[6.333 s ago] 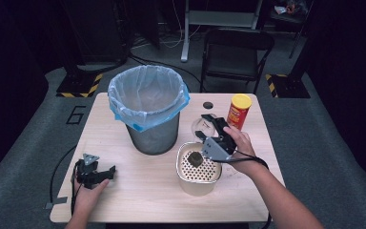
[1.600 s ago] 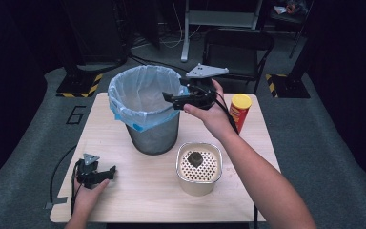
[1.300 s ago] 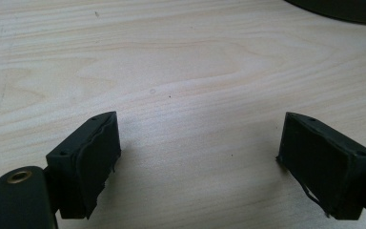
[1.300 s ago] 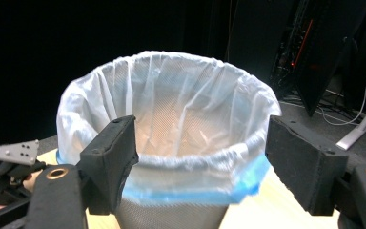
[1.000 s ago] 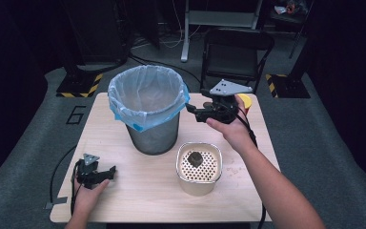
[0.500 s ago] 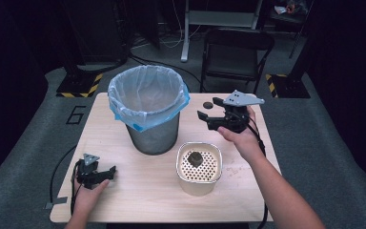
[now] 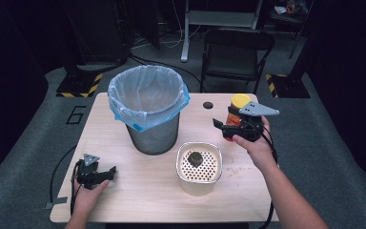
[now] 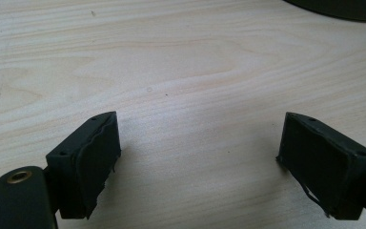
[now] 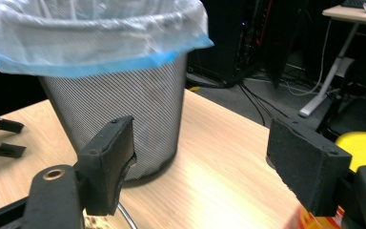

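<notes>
We are between trips: our right gripper [image 7: 219, 125], fingers wide apart and empty, sinks toward the square cream perforated container [image 7: 199, 166] in front of the grey mesh bin with the clear blue-edged liner [image 7: 148, 110], where one dark lump [image 7: 194, 158] waits. Next it must drop over that lump and close. A moment ago this gripper hung higher, nearer the bin's rim; our left gripper [image 7: 108, 171], fingers open and empty, rests unmoved on the pale wooden surface [image 7: 124, 200] left of the bin.

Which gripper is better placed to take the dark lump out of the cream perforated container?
Right, probably. The right gripper hangs open and empty just beyond the cream perforated container with the dark lump. The left gripper rests open on the wooden table near its left edge, farther away.
</notes>
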A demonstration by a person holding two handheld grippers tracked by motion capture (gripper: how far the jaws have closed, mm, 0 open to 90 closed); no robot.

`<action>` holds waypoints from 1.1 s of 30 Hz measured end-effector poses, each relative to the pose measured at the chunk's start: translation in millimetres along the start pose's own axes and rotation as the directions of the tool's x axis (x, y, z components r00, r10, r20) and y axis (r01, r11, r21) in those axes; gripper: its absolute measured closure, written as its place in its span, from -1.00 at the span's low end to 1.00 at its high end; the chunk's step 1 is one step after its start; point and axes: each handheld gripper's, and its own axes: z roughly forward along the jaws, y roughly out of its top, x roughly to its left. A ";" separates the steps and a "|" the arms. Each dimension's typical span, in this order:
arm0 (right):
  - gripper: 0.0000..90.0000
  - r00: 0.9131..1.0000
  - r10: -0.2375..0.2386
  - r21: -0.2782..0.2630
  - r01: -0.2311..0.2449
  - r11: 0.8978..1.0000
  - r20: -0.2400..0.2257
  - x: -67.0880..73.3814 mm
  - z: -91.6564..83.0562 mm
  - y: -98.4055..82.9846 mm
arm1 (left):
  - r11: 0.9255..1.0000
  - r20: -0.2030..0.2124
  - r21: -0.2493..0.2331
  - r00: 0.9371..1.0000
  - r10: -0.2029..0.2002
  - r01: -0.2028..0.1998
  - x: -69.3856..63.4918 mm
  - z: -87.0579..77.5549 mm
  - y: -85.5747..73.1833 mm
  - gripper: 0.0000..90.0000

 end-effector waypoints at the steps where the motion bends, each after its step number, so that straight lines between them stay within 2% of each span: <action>1: -0.46 1.000 0.005 0.003 -0.005 1.000 0.006 -2.3 -1.3 -2.7 | 1.000 0.000 0.000 1.000 0.000 0.000 0.0 0.0 0.0 -0.70; 5: -0.46 0.999 0.024 0.008 -0.025 1.000 0.029 -10.2 -7.1 -14.2 | 1.000 0.000 0.000 1.000 0.000 0.000 0.0 0.0 0.0 -0.70; 11: -0.46 0.998 0.030 0.016 -0.031 0.999 0.053 -17.8 -12.7 -27.9 | 1.000 0.000 0.000 1.000 0.000 0.000 0.0 0.0 0.0 -0.70; 20: -0.50 0.996 0.047 0.028 -0.049 0.998 0.077 -25.8 -13.2 -45.9 | 1.000 0.000 0.000 1.000 0.000 0.000 0.0 0.0 0.0 -0.70; 27: -0.64 0.991 0.060 0.051 -0.067 0.996 0.123 -36.8 -12.5 -58.6 | 1.000 0.000 0.000 1.000 0.000 0.000 0.0 0.0 0.0 -0.70; 33: -0.69 0.981 0.082 0.045 -0.091 0.995 0.174 -51.6 -9.3 -64.4 | 1.000 0.000 0.000 1.000 0.000 0.000 0.0 0.0 0.0 -0.70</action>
